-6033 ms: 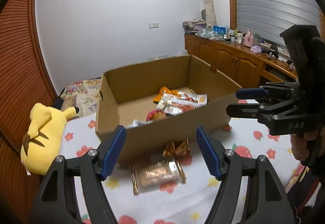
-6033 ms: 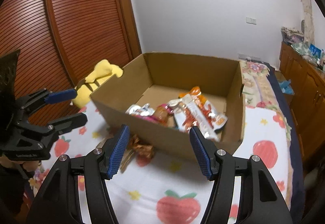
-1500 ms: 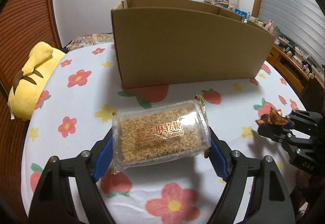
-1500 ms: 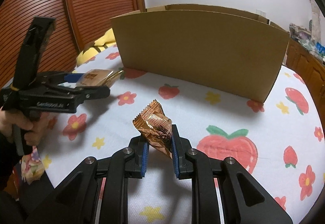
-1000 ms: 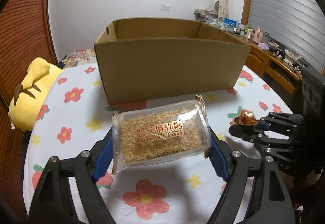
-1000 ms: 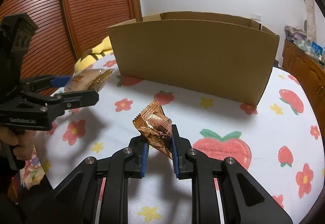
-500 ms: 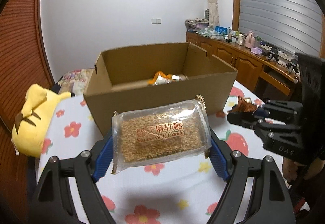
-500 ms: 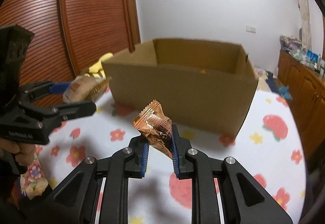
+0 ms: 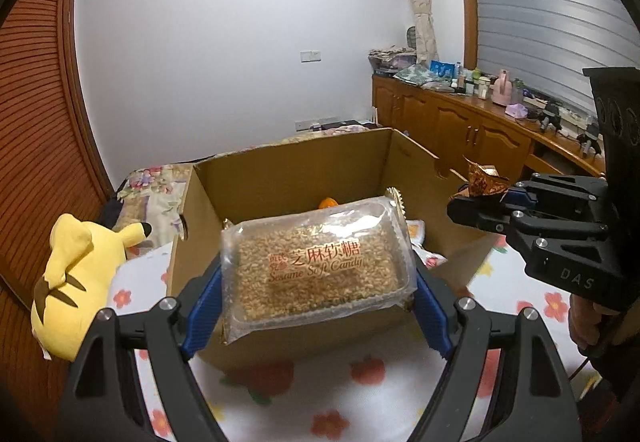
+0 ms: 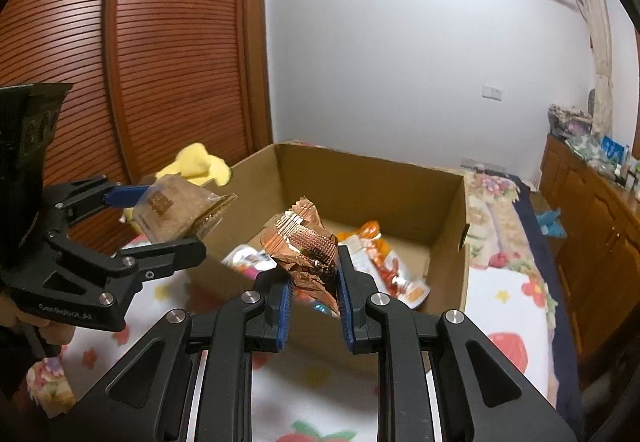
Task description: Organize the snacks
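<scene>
Right now my left gripper (image 9: 316, 278) is clamped across a clear pack of sesame candy (image 9: 316, 262), held over the near wall of the cardboard box (image 9: 288, 177). My right gripper (image 10: 314, 282) pinches a crumpled copper wrapper (image 10: 306, 246) beside it. Loose snack packets (image 10: 384, 266), blurred, lie inside, I think.

Left gripper (image 9: 316, 290) is up, jaws spread wide and clamped on a packet. Right gripper (image 10: 314, 282) is beside it, pinched nearly closed on a wrapper.
</scene>
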### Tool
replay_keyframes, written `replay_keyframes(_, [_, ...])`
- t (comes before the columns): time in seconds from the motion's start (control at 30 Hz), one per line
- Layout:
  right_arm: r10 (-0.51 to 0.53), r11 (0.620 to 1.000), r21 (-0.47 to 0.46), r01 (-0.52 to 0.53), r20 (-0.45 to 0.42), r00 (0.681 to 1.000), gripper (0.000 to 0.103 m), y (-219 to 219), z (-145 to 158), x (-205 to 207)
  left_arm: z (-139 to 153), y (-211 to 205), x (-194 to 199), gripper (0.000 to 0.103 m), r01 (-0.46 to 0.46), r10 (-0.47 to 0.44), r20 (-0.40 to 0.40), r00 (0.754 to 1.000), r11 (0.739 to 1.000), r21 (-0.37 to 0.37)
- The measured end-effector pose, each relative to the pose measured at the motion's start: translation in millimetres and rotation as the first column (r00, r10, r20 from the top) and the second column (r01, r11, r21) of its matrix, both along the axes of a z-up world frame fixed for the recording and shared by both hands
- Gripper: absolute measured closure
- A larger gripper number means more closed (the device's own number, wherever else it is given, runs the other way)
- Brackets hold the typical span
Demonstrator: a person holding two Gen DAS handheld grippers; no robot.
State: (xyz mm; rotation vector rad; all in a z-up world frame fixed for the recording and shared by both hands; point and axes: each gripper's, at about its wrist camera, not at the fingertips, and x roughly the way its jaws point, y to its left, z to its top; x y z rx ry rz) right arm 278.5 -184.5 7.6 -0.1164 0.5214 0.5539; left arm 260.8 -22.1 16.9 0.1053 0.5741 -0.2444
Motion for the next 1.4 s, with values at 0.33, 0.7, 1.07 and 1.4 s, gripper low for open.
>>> replay_keyframes(0.33, [-0.021, 1.0, -0.024, 0.019, -0.072, 0.997, 0.084, -0.7, -19.7, 41.3, -17.7, -1.1, 44.8, 0.018, -0.033, 0.033, -0.044, 0.999, 0.999, 0.006])
replay_keyframes(0.7, [-0.046, 0.999, -0.012, 0.045, -0.087, 0.995, 0.059, -5.5, -25.0, 45.0, -30.1, -5.7, 50.3, 0.01, -0.056, 0.057, -0.065, 0.996, 0.998, 0.014])
replay_keyframes(1.07, [-0.055, 0.998, -0.002, 0.055, -0.064, 0.996, 0.053, -9.5, -17.9, 25.8, -22.1, -7.5, 42.1, 0.006, -0.063, 0.064, -0.03, 0.998, 0.998, 0.018])
replay_keyframes(1.4, [-0.111, 0.993, 0.036, 0.111, -0.001, 0.994, 0.043, -21.1, -0.9, -17.2, -1.5, -8.1, -20.5, 0.005, -0.092, 0.091, 0.075, 0.993, 0.996, 0.003])
